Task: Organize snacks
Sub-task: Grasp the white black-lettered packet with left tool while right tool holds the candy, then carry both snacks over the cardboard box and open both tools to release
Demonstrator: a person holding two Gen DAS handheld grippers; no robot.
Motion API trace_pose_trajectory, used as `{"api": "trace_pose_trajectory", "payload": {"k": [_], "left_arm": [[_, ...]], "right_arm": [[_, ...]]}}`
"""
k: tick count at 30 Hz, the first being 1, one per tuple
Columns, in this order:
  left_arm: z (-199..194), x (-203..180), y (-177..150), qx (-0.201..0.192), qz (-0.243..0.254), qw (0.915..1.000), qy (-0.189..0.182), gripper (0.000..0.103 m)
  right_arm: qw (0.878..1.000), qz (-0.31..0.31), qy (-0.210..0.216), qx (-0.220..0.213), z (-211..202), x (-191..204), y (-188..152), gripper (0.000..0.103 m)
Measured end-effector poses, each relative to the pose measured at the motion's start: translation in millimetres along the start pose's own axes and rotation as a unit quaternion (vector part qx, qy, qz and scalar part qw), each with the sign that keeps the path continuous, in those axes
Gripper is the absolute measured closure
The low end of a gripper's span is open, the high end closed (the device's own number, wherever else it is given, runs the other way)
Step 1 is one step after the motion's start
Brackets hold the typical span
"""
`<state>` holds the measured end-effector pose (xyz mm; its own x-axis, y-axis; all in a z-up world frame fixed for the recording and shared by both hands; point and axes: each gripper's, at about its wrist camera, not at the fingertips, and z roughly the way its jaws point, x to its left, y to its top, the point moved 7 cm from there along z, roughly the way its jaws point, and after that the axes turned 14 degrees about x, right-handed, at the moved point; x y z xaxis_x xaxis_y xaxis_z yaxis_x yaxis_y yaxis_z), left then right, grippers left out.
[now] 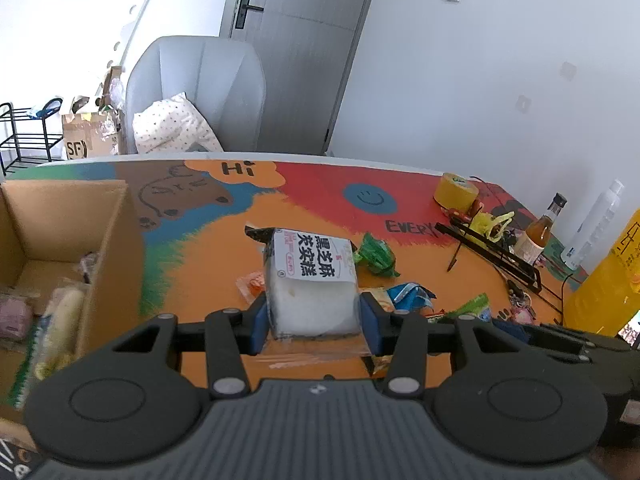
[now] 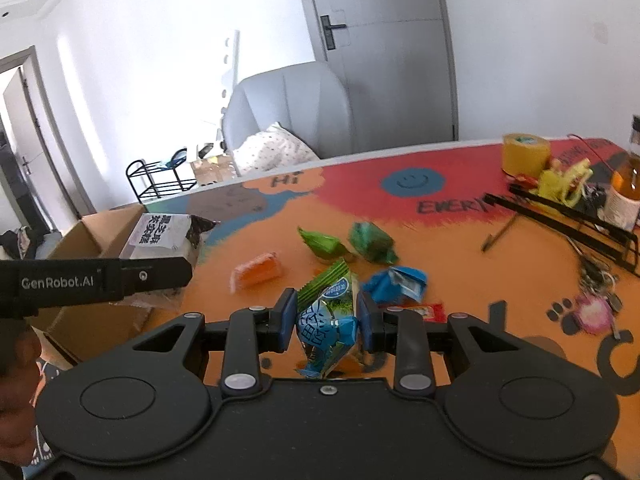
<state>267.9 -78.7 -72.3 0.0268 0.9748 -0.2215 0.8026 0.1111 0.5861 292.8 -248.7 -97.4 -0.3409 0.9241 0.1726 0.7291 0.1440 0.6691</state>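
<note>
My left gripper is shut on a white cake pack with a black-lettered label, held above the table just right of the cardboard box. The same pack and left gripper show in the right wrist view beside the box. My right gripper is shut on a green and blue snack packet above the table. Loose snacks lie on the table: an orange one, two green ones and a blue one.
The box holds several snacks. A yellow tape roll, a black wire rack, a bottle, keys and a yellow jug crowd the table's right side. A grey chair stands behind the table.
</note>
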Motion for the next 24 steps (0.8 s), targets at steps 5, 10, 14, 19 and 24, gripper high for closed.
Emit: {"api": "trace_pose_trajectory", "payload": {"k": [5, 10, 14, 19, 24], "left_arm": [[-13.5, 11.8, -0.2, -0.007, 0.006, 1.0, 0.002, 0.058], [-27.7, 28.0, 0.4, -0.016, 0.005, 0.9998, 0.01, 0.058], [-40.4, 43.4, 0.5, -0.024, -0.002, 0.9995, 0.018, 0.058], [-55.0, 62.9, 0.3, -0.035, -0.014, 0.9988, 0.03, 0.058], [-67.2, 80.3, -0.6, -0.043, -0.022, 0.9979, 0.043, 0.058]], "right_arm": [[1.0, -0.014, 0.007, -0.003, 0.7, 19.1, 5.5, 0.073], [0.999, -0.028, 0.016, -0.007, 1.6, 38.2, 12.1, 0.073], [0.999, -0.04, 0.025, -0.012, 1.6, 55.7, 17.6, 0.073], [0.998, -0.055, 0.036, -0.014, 2.9, 77.0, 24.3, 0.073], [0.996, -0.071, 0.047, -0.014, 4.8, 96.6, 29.0, 0.073]]}}
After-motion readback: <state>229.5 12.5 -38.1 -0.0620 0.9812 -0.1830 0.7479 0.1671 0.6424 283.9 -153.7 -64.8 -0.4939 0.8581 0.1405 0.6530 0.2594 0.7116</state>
